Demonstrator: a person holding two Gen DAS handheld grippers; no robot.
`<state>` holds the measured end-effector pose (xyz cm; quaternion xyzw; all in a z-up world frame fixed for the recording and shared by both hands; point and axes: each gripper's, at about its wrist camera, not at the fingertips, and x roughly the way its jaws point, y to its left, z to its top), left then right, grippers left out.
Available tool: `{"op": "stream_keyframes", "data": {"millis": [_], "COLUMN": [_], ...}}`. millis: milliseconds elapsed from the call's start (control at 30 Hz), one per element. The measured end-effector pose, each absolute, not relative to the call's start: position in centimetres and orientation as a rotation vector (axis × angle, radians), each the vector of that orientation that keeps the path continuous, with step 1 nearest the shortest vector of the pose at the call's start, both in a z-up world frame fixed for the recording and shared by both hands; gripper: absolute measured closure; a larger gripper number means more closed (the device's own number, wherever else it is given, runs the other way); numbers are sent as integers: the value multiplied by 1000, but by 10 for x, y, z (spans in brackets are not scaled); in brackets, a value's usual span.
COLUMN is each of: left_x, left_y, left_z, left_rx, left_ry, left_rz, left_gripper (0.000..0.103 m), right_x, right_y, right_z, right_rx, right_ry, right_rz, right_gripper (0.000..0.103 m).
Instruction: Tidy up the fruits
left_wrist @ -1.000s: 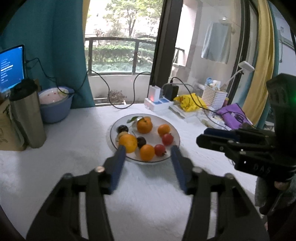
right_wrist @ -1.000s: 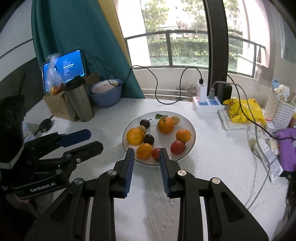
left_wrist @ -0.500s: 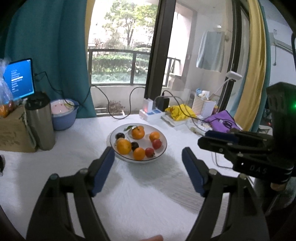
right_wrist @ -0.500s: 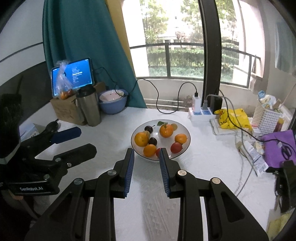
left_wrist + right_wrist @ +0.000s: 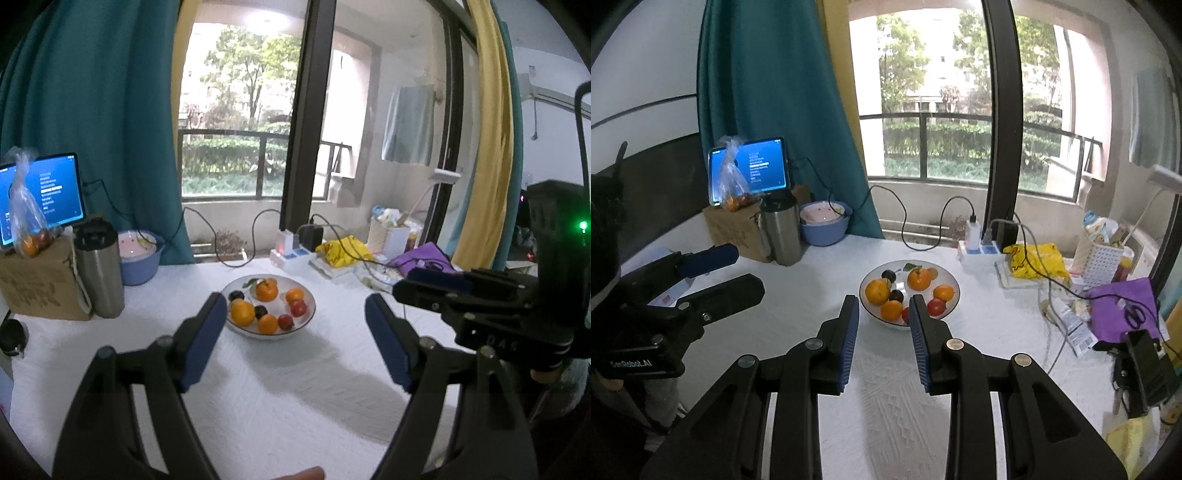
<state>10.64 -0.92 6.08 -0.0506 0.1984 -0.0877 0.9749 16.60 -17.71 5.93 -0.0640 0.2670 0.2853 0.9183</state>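
Left gripper (image 5: 295, 306): jaws wide and opening, nothing between the pads; held above the cloth, short of the plate.
Right gripper (image 5: 882, 306): jaws nearly closed, a narrow gap, empty; near rim of the plate just beyond the tips.
Plate (image 5: 951, 282): white, on the table (image 5: 258, 387), mid-cloth.
Fruit: oranges (image 5: 877, 291), dark plums (image 5: 896, 295), red fruit (image 5: 936, 306), all on the plate.
Left of the plate: steel flask (image 5: 99, 273), blue bowl (image 5: 138, 258), box (image 5: 37, 284), tablet (image 5: 750, 170).
Right of the plate: power strip (image 5: 979, 251), yellow bag (image 5: 1038, 260).
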Motion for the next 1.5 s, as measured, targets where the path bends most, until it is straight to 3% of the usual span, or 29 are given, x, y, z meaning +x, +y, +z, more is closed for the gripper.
{"op": "stream_keyframes", "data": {"millis": [367,433,500,567,733,867,1500], "left_x": [77,73,69,63,51,46,47], "left_y": [-9,-9,-8,-6,0,2,1], "left_z": [81,83,84,87,93,92,89], "left_rx": [-97,-83,-71,-71,-69,-75,-75], "left_ry": [338,322,307,293,261,252,259], "left_rz": [-167,-145,-119,-98,-27,-2,-8], "left_gripper": [24,23,16,8,7,6,6], "right_x": [129,123,115,108,92,84,88], "right_y": [-185,-188,-191,-195,-205,-211,-222], "right_z": [86,91,96,101,110,114,107], "right_rx": [-148,-151,-145,-142,-154,-151,-130], "right_ry": [462,444,420,399,354,330,353], "right_rz": [563,552,539,525,468,445,407], "right_gripper": [72,59,45,43,38,27,26]}}
